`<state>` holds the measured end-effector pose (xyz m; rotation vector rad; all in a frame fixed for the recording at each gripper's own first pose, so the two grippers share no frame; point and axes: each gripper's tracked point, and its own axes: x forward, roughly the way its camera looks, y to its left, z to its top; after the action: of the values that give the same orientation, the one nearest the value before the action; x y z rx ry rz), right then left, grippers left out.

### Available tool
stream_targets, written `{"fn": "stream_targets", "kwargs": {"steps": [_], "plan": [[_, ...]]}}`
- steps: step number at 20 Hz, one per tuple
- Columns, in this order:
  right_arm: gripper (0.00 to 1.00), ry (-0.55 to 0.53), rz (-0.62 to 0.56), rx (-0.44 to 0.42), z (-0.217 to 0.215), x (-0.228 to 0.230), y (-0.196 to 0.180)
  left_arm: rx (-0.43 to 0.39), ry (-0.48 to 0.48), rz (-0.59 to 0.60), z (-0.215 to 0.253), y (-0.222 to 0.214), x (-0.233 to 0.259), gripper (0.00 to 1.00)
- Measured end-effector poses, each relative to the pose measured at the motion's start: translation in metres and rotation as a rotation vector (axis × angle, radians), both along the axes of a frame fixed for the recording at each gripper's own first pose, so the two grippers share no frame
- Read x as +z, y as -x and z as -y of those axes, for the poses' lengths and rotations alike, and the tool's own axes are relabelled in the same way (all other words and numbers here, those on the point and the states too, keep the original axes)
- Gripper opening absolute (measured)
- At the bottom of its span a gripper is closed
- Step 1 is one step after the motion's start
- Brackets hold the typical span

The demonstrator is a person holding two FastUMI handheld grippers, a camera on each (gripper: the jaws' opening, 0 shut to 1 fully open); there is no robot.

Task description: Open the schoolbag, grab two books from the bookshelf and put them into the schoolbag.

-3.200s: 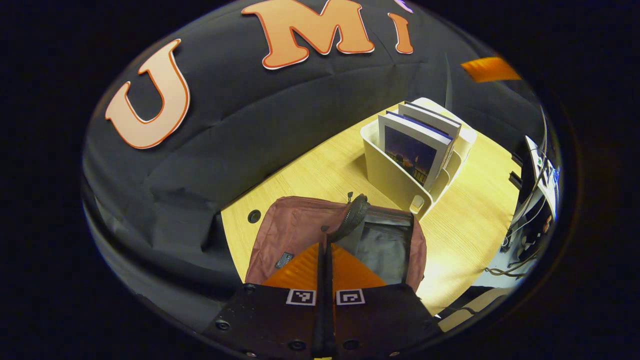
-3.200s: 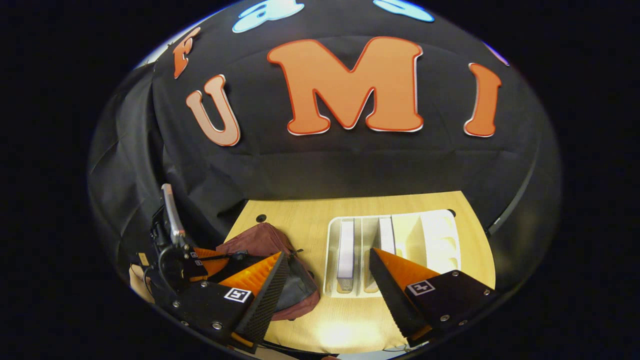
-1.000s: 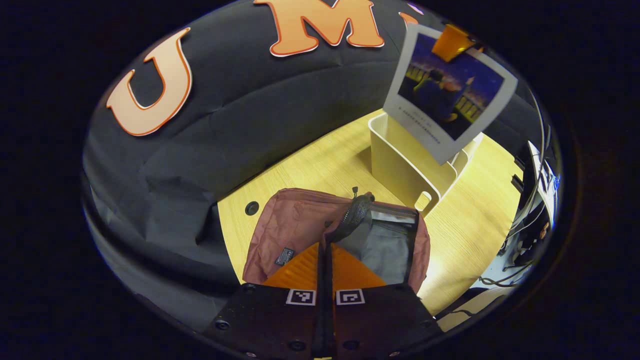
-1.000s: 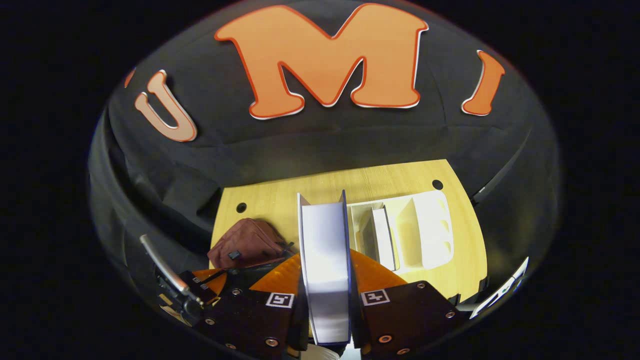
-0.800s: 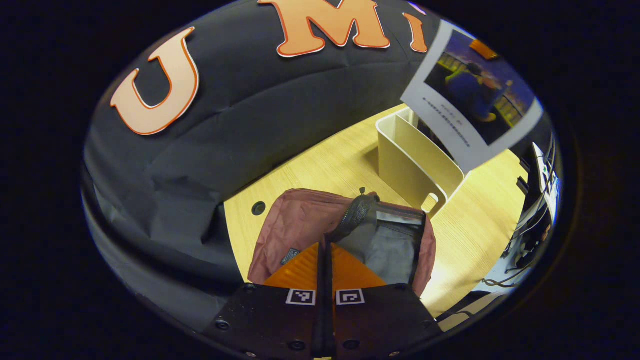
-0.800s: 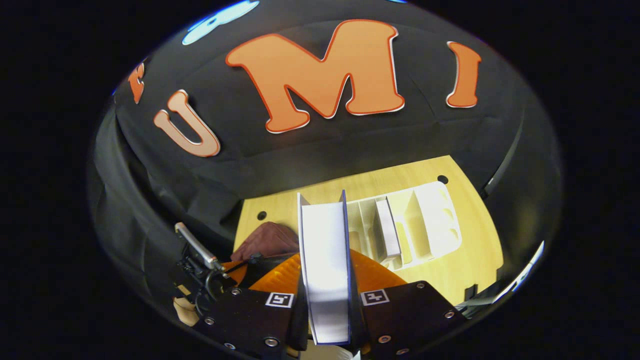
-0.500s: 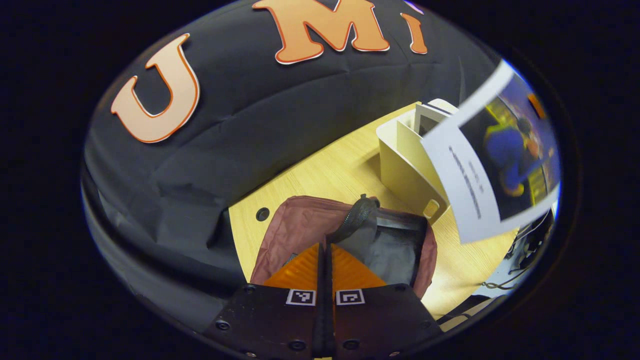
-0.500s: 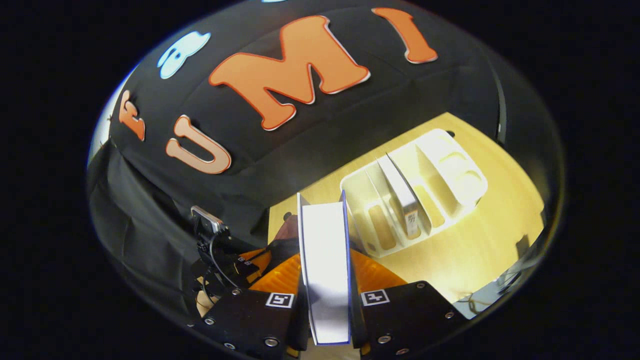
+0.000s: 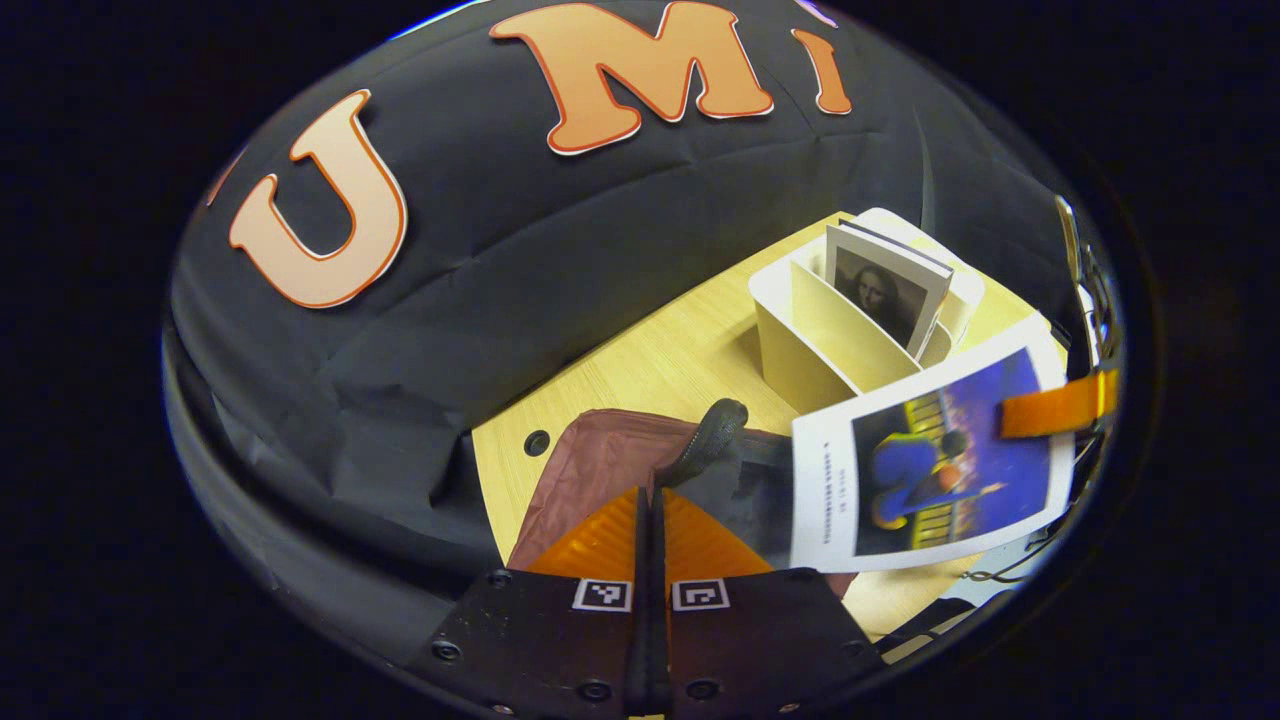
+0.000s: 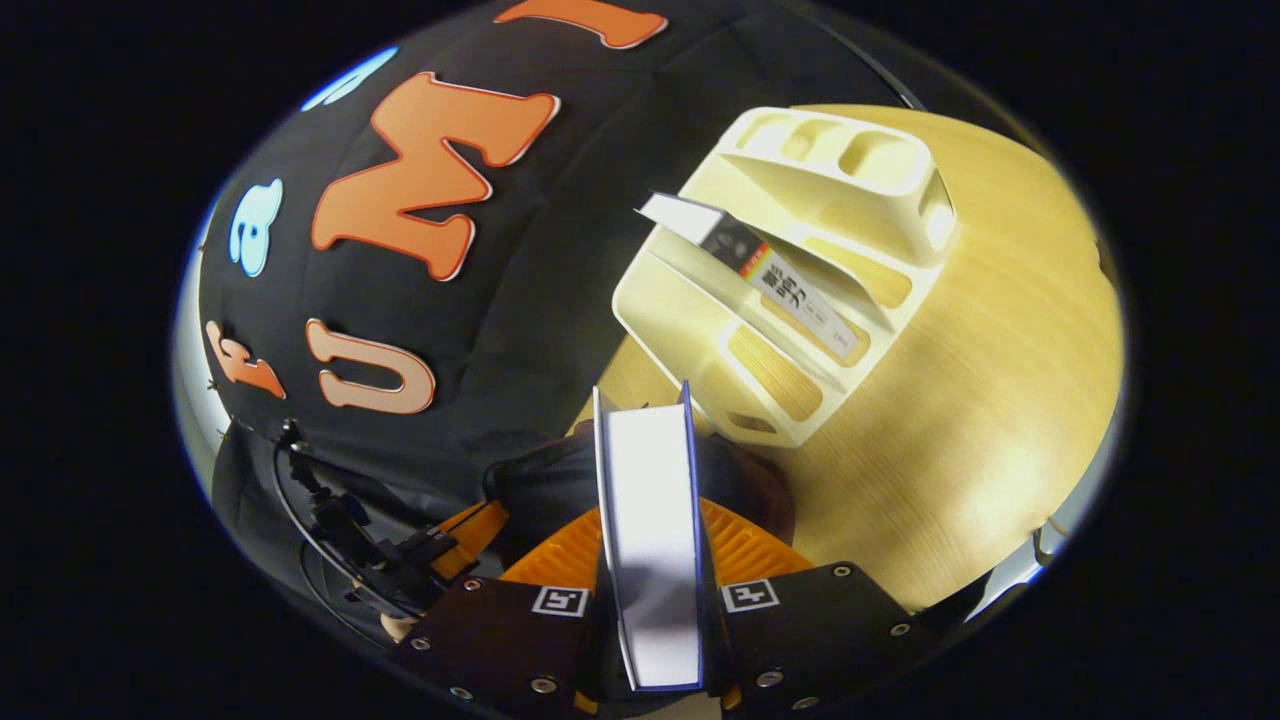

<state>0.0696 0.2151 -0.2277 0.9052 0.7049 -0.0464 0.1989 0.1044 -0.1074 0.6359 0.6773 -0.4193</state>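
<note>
Your right gripper (image 10: pixel 652 560) is clamped on the first book (image 10: pixel 648 520), one finger pressed to each cover, with the page edge facing the camera. In the left gripper view that same book (image 9: pixel 930 470) hangs just over the open mouth of the schoolbag (image 9: pixel 610 470), its cover turned on its side, with one finger of the right gripper (image 9: pixel 1055 412) showing across its outer edge. Your left gripper (image 9: pixel 650 520) has its fingers drawn together on the schoolbag's near edge beside the black handle (image 9: pixel 712 440); the fabric between them is hidden, so the hold on the flap is probable, not confirmed. The schoolbag lies on the wooden table (image 9: pixel 650 370) with its dark lining exposed, so I judge the opening step done. Beyond it, just beside the schoolbag, stands the cream bookshelf (image 9: pixel 810 340), and the second book (image 9: pixel 885 290) stands upright in one of its middle slots. In the right gripper view this second book (image 10: pixel 770 270) leans against a divider of the bookshelf (image 10: pixel 690 320), untouched. Assessment: one book is lifted and is at the schoolbag but is not yet inside. What remains for you is to lower it in and release, then fetch the second book and pack it likewise.
</note>
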Motion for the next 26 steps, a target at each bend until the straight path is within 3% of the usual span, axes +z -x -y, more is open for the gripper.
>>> {"fn": "stream_targets", "kwargs": {"steps": [6, 10, 13, 14, 15, 18, 20, 21, 22, 24, 26], "plan": [[0.34, -0.087, -0.038, 0.033, -0.059, -0.075, -0.027, -0.017, -0.008, 0.019, 0.006, 0.010, 0.010, 0.01], [0.34, -0.176, 0.015, -0.011, -0.093, -0.085, -0.067, -0.008, 0.000, 0.011, 0.012, 0.018, 0.007, 0.01], [0.34, -0.167, 0.015, -0.036, -0.107, -0.101, -0.086, -0.006, -0.020, 0.037, 0.016, 0.021, 0.007, 0.01], [0.23, -0.175, 0.005, -0.046, -0.111, -0.106, -0.093, -0.017, -0.028, 0.041, 0.020, 0.024, 0.006, 0.01], [0.34, -0.177, -0.004, -0.058, -0.115, -0.110, -0.101, -0.032, -0.039, 0.045, 0.023, 0.026, 0.003, 0.01], [0.37, -0.173, -0.054, -0.087, -0.119, -0.124, -0.114, -0.068, -0.075, 0.058, 0.025, 0.024, 0.000, 0.01], [0.43, -0.170, -0.120, -0.095, -0.115, -0.130, -0.107, -0.045, -0.072, 0.054, 0.016, 0.015, 0.000, 0.01], [0.50, -0.169, -0.139, -0.106, -0.111, -0.132, -0.104, -0.029, -0.066, 0.050, 0.010, 0.009, 0.000, 0.01], [0.69, -0.169, -0.149, -0.118, -0.107, -0.130, -0.101, -0.018, -0.056, 0.043, 0.006, 0.007, 0.000, 0.01], [0.86, -0.184, -0.174, -0.109, -0.104, -0.127, -0.095, -0.004, -0.015, 0.019, 0.004, 0.006, -0.002, 0.01], [0.96, -0.175, -0.202, -0.094, -0.098, -0.126, -0.086, 0.010, 0.004, 0.008, -0.001, 0.005, -0.003, 0.01]]}}
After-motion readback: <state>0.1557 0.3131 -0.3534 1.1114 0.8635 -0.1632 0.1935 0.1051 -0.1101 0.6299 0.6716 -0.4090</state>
